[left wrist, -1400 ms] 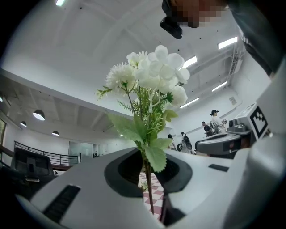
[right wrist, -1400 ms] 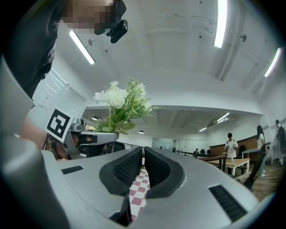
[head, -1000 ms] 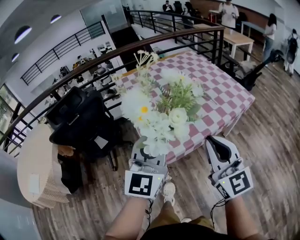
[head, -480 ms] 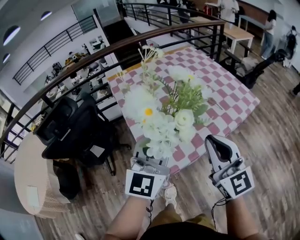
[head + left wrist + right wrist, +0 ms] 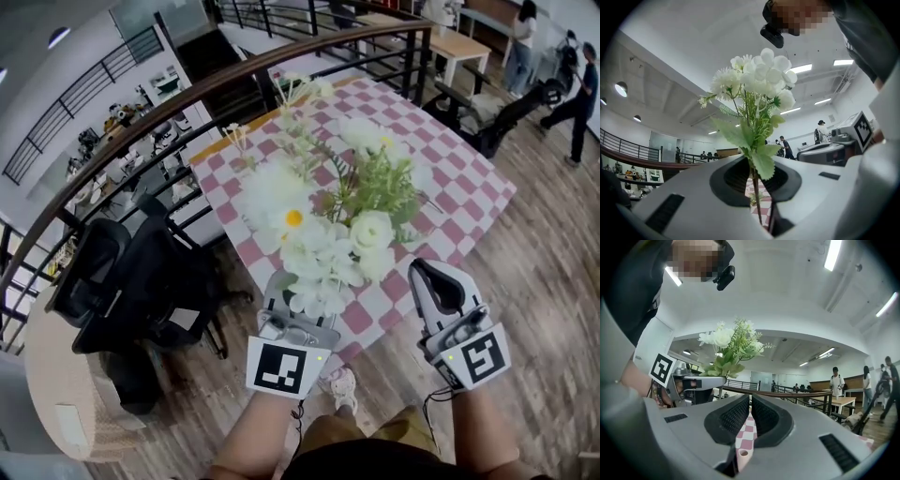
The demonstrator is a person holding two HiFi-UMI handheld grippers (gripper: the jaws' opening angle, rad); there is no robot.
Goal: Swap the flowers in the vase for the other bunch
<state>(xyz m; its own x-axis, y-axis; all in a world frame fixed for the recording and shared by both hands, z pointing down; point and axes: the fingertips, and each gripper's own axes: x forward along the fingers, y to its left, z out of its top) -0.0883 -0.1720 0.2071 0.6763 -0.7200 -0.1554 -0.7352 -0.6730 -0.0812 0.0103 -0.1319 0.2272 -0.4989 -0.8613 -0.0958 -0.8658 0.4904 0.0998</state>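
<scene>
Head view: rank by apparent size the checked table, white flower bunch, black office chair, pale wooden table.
Red-and-white checked table
white flower bunch and black office chair look alike, bunch nearer the camera
pale wooden table, far off

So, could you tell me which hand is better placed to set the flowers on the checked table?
Left. The left gripper already has its fingers clamped on the stems of the flowers, facing the table. The right gripper beside it is closed on nothing.

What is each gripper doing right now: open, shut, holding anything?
Left gripper: shut on the white flower bunch.
Right gripper: shut, nothing between its jaws.
</scene>
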